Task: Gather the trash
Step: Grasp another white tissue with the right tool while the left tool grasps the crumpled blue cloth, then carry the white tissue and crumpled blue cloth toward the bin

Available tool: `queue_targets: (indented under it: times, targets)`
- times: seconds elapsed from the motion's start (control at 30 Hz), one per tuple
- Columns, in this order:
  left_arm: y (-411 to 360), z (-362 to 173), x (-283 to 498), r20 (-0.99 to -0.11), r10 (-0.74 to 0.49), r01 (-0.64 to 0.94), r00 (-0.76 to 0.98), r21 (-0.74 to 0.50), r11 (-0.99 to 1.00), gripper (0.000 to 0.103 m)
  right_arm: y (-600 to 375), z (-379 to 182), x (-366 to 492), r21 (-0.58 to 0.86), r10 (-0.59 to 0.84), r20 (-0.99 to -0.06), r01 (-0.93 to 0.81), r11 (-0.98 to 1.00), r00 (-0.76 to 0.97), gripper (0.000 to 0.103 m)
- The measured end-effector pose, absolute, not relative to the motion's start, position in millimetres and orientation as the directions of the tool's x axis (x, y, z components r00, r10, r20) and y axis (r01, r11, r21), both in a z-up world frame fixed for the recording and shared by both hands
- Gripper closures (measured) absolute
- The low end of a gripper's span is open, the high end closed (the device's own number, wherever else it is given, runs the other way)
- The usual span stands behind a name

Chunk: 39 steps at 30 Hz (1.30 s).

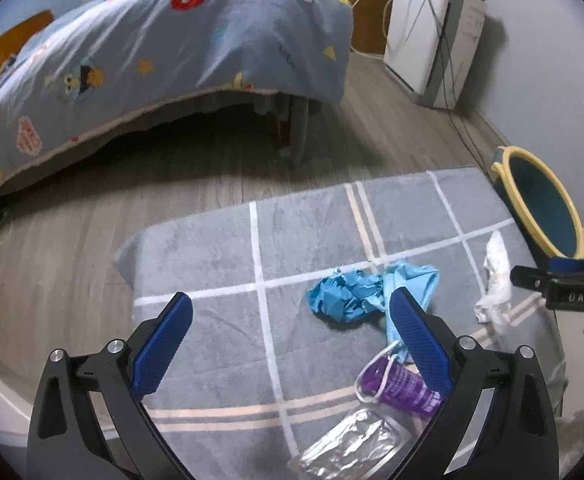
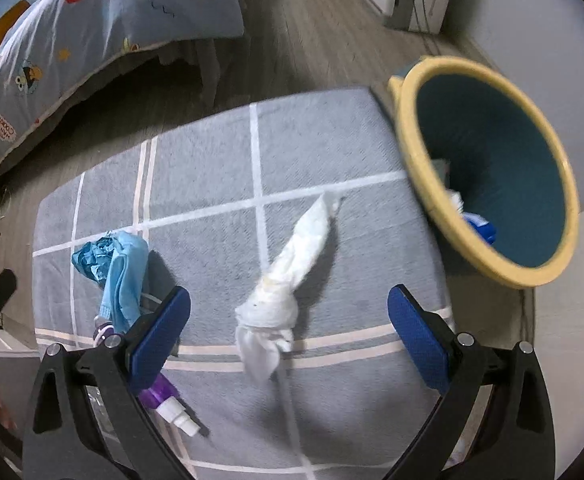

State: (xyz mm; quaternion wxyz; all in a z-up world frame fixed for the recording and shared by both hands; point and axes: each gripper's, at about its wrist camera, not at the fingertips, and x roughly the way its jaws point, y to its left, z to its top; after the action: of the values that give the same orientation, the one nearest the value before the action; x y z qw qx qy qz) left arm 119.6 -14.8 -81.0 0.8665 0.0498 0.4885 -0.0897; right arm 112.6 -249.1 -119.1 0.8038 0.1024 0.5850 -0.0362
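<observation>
Twisted tissue (image 2: 288, 276) sits loose between the spread, empty right gripper (image 2: 289, 312); it could slip out limp and miss the bin (image 2: 412, 128); left gripper (image 1: 292, 320) gapes empty too.

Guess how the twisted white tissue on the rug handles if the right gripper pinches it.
The white tissue is probably very light and floppy: it is thin, creased paper twisted into a rope, with a loose tail. Pinched at the knotted middle, the ends would likely droop. The right gripper is open above it; the soft paper should compress rather than slip.
</observation>
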Motion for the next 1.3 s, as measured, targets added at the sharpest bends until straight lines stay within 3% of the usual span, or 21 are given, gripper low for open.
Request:
queue_targets:
  times: [0.17,0.23,0.63,0.8,1.0,1.1,1.3]
  targets:
    - [-23,-102,128,-0.879,-0.086,0.232,0.469,0.029,0.972,0.005,-249,-138,118,0.14,0.083,-0.959,0.199,0.97,0.272,0.007]
    - [-24,-109,132,-0.886,-0.08,0.24,0.458,0.036,0.97,0.005,-249,-144,119,0.144,0.09,-0.962,0.201,0.969,0.257,0.016]
    - [-43,-151,159,-0.923,-0.058,0.247,0.381,0.041,0.968,0.009,-254,-152,122,0.198,0.156,-0.961,0.178,0.964,0.227,0.044]
    - [-45,-150,162,-0.922,-0.153,0.252,0.357,-0.063,0.966,0.03,-257,-151,122,0.224,0.187,-0.957,0.155,0.962,0.22,0.062]
    - [-35,-166,166,-0.933,-0.246,0.193,0.264,-0.198,0.961,0.032,-254,-147,125,0.253,0.219,-0.949,0.134,0.958,0.227,0.073]
    - [-38,-162,165,-0.922,-0.287,0.222,0.26,-0.233,0.947,0.052,-249,-147,126,0.25,0.222,-0.95,0.108,0.962,0.221,0.079]
    - [-52,-153,160,-0.926,-0.241,0.285,0.289,-0.157,0.945,0.066,-245,-140,128,0.237,0.212,-0.947,0.082,0.968,0.241,0.082]
